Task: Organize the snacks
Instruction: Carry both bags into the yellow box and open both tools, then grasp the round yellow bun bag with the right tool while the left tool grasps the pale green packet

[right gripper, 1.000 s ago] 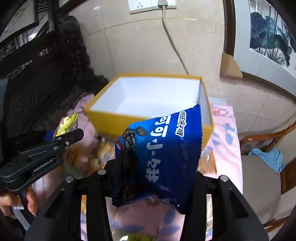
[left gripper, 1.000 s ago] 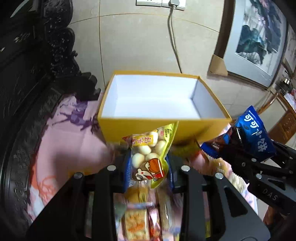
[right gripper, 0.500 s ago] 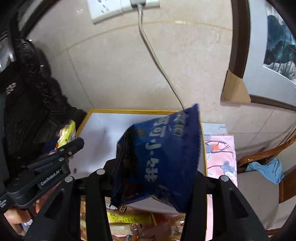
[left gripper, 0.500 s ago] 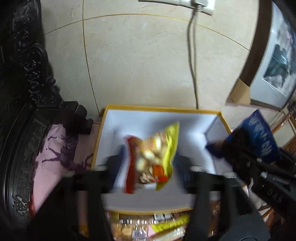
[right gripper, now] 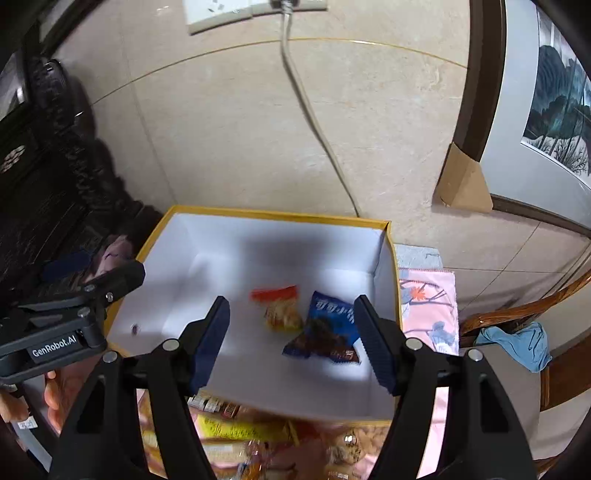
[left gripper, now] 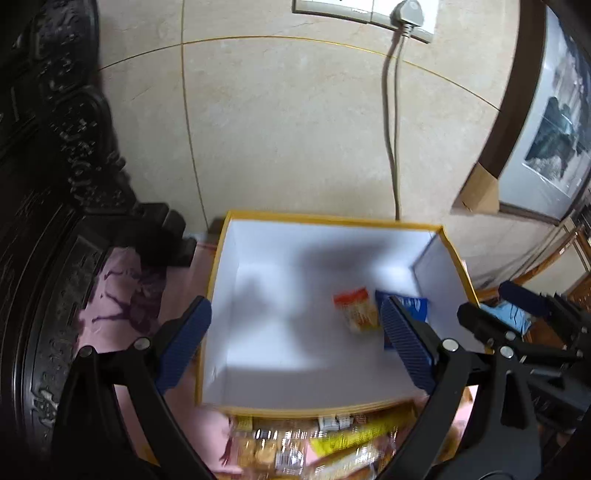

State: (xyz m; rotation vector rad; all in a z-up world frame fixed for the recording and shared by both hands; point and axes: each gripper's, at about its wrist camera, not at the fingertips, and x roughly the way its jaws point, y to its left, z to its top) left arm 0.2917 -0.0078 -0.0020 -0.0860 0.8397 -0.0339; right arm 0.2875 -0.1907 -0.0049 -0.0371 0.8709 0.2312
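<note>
— Looking down into a yellow box (left gripper: 456,254) with a white inside, sitting on a pink patterned cloth (left gripper: 122,291). Backing right up toward a beige tiled wall (left gripper: 288,129).

— Holding anything inside?

— Lying on the box floor, toward its right end: a small yellow-and-red snack packet (right gripper: 280,310) and a blue snack bag (right gripper: 327,328), just beside each other, perhaps touching. Both blurred, so hard reading more.

— And the tools?

— Hovering over the box, both of them. Left gripper (left gripper: 295,339) standing wide and spreading further, nothing between its blue ribbed pads (left gripper: 406,343). Right gripper (right gripper: 291,339) opening too, at a narrower spread, nothing pressed between its pads (right gripper: 375,347); blue bag showing below, down on the box floor.

— Anything near the front of the box?

— More wrapped snacks (right gripper: 236,432) piling on the cloth just in front of the near wall, yellow and orange wrappers, blurred.

— Room around it?

— Dark carved wooden furniture (left gripper: 48,206) standing along the left. A white wall socket (left gripper: 362,14) showing up top, with a grey cable (left gripper: 391,140) hanging down behind the box. A framed painting (right gripper: 554,103) leaning at the right, cardboard guard (right gripper: 461,181) on its corner. A wooden chair (right gripper: 517,317) farther right, blue cloth (right gripper: 517,343) draping on it.
</note>
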